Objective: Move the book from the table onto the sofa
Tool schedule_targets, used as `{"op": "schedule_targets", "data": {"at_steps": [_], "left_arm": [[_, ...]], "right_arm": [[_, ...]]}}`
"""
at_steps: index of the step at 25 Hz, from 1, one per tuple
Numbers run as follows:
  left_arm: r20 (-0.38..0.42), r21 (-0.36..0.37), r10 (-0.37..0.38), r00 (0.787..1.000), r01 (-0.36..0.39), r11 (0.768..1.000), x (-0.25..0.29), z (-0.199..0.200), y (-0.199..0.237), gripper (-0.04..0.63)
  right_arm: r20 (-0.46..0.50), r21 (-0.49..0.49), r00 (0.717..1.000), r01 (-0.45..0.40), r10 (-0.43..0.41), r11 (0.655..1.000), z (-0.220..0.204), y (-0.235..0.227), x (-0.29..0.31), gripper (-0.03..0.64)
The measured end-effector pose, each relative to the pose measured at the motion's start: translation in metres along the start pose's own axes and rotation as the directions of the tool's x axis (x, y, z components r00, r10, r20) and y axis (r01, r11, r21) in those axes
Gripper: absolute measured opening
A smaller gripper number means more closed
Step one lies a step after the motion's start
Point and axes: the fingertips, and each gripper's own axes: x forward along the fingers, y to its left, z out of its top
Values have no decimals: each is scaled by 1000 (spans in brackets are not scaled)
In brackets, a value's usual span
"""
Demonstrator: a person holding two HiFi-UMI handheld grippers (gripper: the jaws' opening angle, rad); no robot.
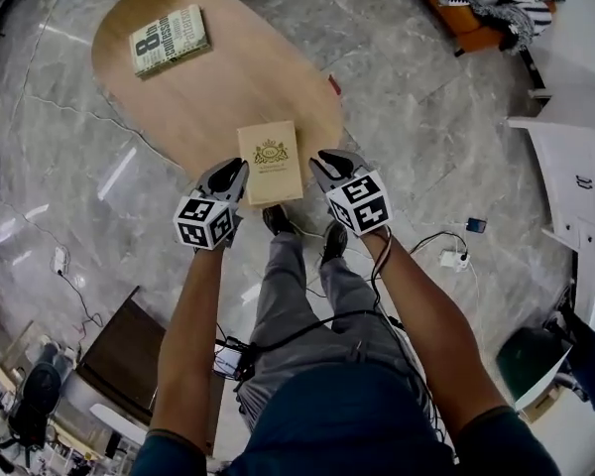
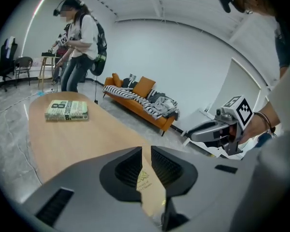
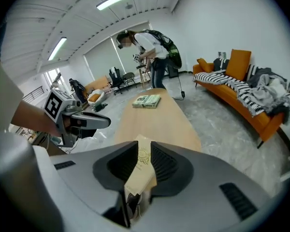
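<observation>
The tan book (image 1: 270,162), closed, with a gold emblem on its cover, lay flat and face up at the near end of the oval wooden table (image 1: 228,77). The orange sofa (image 1: 468,24), draped with striped cloth, stood well apart.

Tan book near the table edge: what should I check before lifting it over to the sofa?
1. Tan book between both grippers: ok.
2. Left gripper clamped on it: not ok, jaws slightly apart.
3. Right gripper clamped on it: not ok, jaws apart.
4. Free room on the sofa: cannot tell, clothes cover much of it.
5. Other book out of the way: ok, at the table's far end.
</observation>
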Motion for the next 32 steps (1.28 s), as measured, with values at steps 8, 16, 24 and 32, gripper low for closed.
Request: {"op": "schedule_targets", "data": {"at_steps": [8, 16, 24, 32], "left_arm": [[-146, -97, 10, 989, -24, 995, 39, -77, 43, 121], [-229, -142, 18, 973, -52, 988, 66, -124, 69, 243], [-272, -203, -9, 962, -49, 978, 83, -160, 79, 284], [-229, -324, -40, 973, -37, 945, 99, -170, 77, 281]], "right_arm": [[-94, 155, 995, -1, 16, 988, -58, -8, 58, 122], [-201, 234, 976, -32, 81, 972, -110, -8, 106, 169], [-249, 272, 964, -28, 98, 962, -141, -9, 142, 196], [-257, 332, 955, -55, 147, 942, -150, -5, 155, 171]]}}
